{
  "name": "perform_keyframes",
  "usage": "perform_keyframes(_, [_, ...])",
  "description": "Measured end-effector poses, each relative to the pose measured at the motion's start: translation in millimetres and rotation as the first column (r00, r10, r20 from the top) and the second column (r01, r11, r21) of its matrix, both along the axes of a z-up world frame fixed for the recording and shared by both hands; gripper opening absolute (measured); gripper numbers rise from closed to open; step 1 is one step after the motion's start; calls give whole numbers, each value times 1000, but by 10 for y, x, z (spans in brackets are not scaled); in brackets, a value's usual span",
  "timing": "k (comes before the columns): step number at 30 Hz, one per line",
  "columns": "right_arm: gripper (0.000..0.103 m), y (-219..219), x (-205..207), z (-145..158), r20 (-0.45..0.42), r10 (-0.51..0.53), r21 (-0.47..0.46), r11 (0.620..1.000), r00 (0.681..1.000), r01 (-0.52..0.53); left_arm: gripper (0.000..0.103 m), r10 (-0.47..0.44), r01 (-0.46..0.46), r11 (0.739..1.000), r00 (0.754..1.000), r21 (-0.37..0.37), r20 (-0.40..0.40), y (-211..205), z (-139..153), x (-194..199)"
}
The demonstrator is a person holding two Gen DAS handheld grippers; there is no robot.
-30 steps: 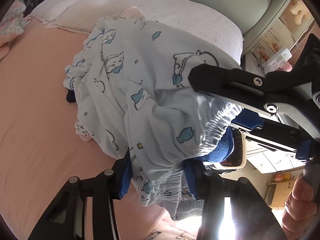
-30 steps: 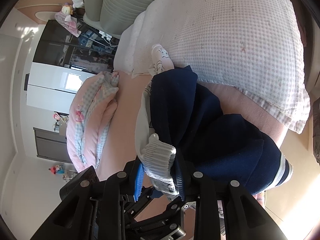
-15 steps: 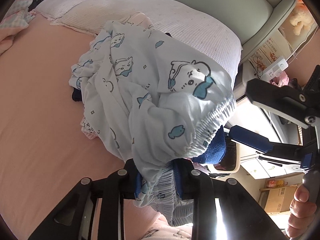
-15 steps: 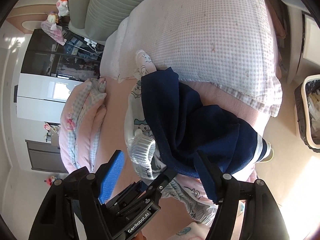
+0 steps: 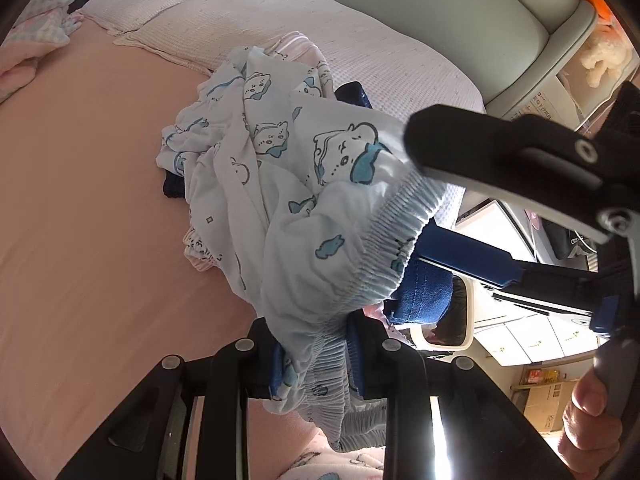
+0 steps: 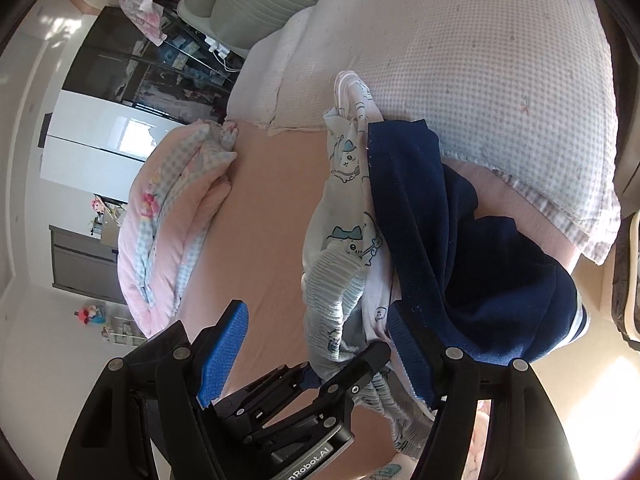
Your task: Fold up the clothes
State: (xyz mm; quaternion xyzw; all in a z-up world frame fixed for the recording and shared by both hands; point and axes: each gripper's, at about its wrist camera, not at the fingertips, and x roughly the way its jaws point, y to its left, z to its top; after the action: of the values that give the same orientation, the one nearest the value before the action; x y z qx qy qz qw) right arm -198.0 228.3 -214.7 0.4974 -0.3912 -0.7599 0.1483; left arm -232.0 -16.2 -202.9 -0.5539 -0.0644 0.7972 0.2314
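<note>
Since a second ago the right gripper (image 6: 320, 356) has let go of the elastic waistband (image 6: 336, 280) and its jaws now stand wide, blue pads (image 6: 224, 352) clear of the cloth on both sides; the left one has shifted a bit across the bed, grip unchanged. Left wrist view, left to right: pink bedsheet (image 5: 80, 200), then the white cartoon-print pyjama bottoms (image 5: 280, 168) heaped mid-bed with the far end lying on the waffle-weave pillow (image 5: 320, 32). The left gripper (image 5: 316, 356) is clamped narrow on the gathered waistband, fabric bunched between the pads and hanging below them. A navy garment (image 5: 424, 292) pokes out under the waistband at right. The right gripper's black finger and blue pad cross the frame's right side, next to the waistband; the person's hand (image 5: 588, 420) on its handle is at lower right. Right wrist view, left to right: folded pink checked quilt (image 6: 168, 220), bare sheet, pyjama bottoms with waistband between the open jaws but not pinched, then the navy garment (image 6: 460, 240) draped over them and running up to the pillow (image 6: 480, 60).
</note>
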Motion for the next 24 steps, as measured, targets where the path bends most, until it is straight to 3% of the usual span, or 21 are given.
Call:
perform_keyframes(4, [72,-103,-150,-189,37,23,-10,1000,999,-23,23,-1,1,1000,1000,-1,-4,-101,-4,46])
perform_keyframes(6, [71,-153,-182,-254,35,24,-13,1000,999,-24,23,2,-2,1000,1000,-1,-2,235,-102,-105])
perform_keyframes(11, [31,-214,-215,-413,68,9,-6,1000,998,-8,23,23,-23,1000,1000,-8,0,158,-140,-70])
perform_keyframes(19, [20,-213,-107,-326,14,-20,27,999,1000,20,23,31,-31,1000,1000,-1,-3,111,-132,20])
perform_keyframes(24, [17,-198,40,-212,-16,-45,-45,998,999,45,23,50,-50,999,999,0,-16,151,-67,43])
